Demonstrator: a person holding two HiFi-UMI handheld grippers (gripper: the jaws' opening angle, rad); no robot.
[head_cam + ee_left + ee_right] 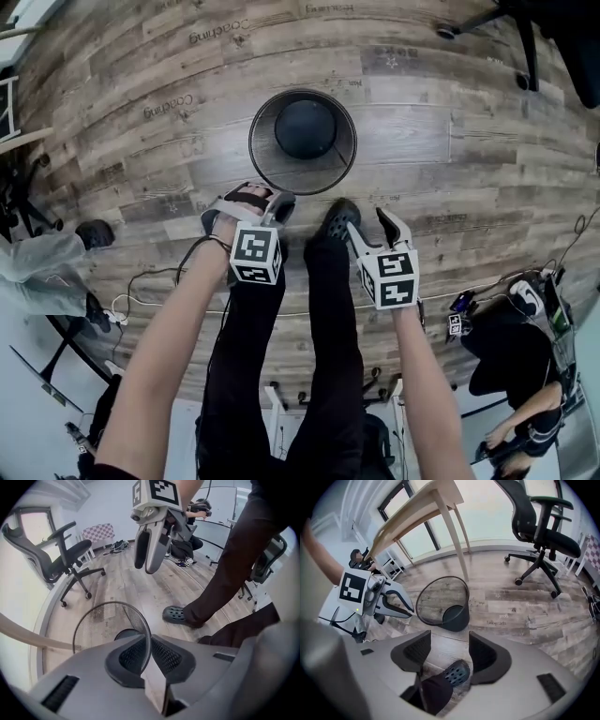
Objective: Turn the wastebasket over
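A black wire-mesh wastebasket (302,141) stands mouth up on the wooden floor; I see down into it to its solid dark base. My left gripper (258,197) is at the near side of the rim. In the left gripper view the thin rim wire (149,641) runs between the two pads, so the left gripper (150,649) is shut on it. My right gripper (373,230) hangs to the right of the wastebasket (445,604), clear of it and above the floor. The right gripper (445,646) is open, with only a black shoe (454,672) on the floor far below its gap.
The person's black-trousered legs and perforated shoe (339,220) stand just behind the basket. An office chair (543,531) and a wooden table leg (457,531) are beyond it. Another chair (63,557) shows at left. Cables (141,291) and seated people lie around the edges.
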